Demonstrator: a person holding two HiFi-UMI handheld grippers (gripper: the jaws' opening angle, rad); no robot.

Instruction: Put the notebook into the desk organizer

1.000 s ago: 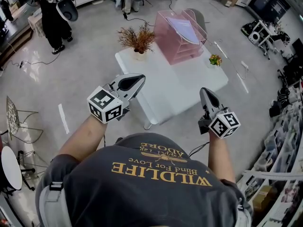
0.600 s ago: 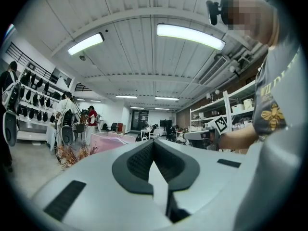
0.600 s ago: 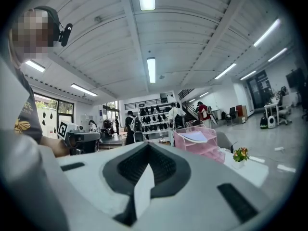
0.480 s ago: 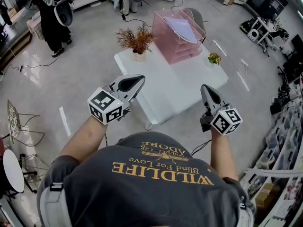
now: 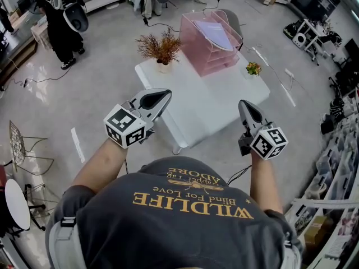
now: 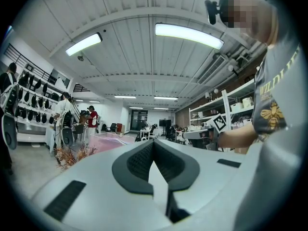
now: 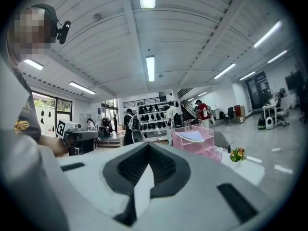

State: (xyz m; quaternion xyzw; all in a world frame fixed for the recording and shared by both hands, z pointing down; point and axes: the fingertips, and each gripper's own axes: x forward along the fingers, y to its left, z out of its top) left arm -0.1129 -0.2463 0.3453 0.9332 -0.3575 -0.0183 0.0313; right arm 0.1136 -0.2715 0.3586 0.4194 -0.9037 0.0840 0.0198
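Two empty grippers before a white table (image 5: 208, 106)
Jaws pressed together on left gripper (image 5: 166, 93) and right gripper (image 5: 243, 103); notebook (image 5: 216, 31) rests atop pink desk organizer (image 5: 203, 54).

The left tongs (image 6: 154, 141) are seen from behind, with the jaws brought together at the tips and nothing caught between the dark ribbed pads. Beyond them, to the left, a pink desk organizer (image 6: 108, 139) is seen, and a dried plant (image 6: 72, 154) nearer the left edge. To the right, the right tongs (image 6: 188, 134) are held about level by a forearm (image 6: 236, 134), with the marker cube (image 6: 219, 122) on top. The right edge is filled by a grey shirt (image 6: 281, 81) printed with a bee emblem (image 6: 272, 114). Strip lights (image 6: 187, 35) are mounted on the ceiling.
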